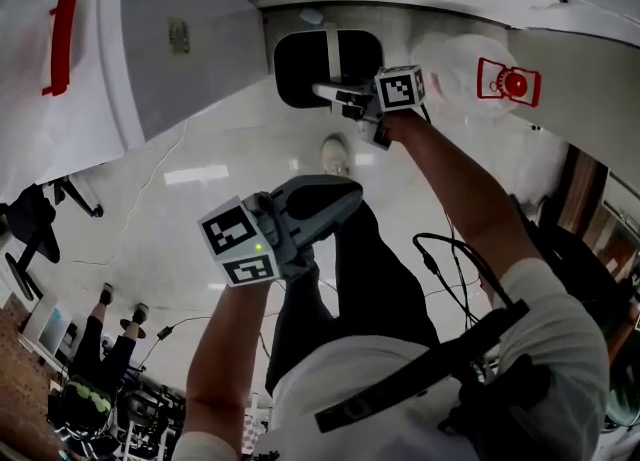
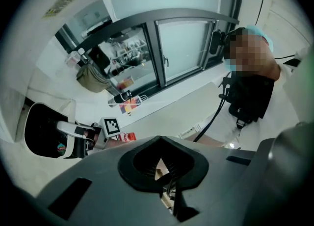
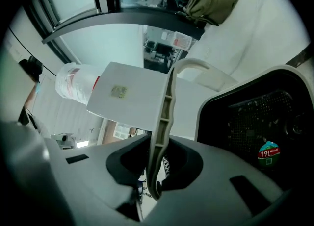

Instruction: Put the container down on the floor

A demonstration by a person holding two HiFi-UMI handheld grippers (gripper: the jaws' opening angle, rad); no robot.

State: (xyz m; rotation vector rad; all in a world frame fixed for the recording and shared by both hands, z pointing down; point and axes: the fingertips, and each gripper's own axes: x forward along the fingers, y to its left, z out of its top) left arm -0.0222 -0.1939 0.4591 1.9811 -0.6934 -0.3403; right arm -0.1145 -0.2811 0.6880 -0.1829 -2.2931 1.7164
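A black container (image 1: 300, 67) with a white band and a white handle (image 1: 335, 95) hangs just above the glossy floor (image 1: 220, 199). My right gripper (image 1: 352, 103) is shut on that handle. In the right gripper view the ribbed white handle (image 3: 164, 117) runs down between the jaws of the right gripper (image 3: 154, 171), and the container's black wall (image 3: 255, 127) with a round sticker is at the right. My left gripper (image 1: 318, 211) is held lower in the head view, away from the container, shut with nothing in it. The left gripper view shows the container (image 2: 41, 132) far to the left.
A grey-topped white table (image 1: 170, 39) stands to the container's left. A white plastic bag with red print (image 1: 490, 77) lies to its right. My shoe (image 1: 336, 154) and leg are just below the container. Office chairs (image 1: 30, 234) and another person's feet (image 1: 120, 317) are at far left.
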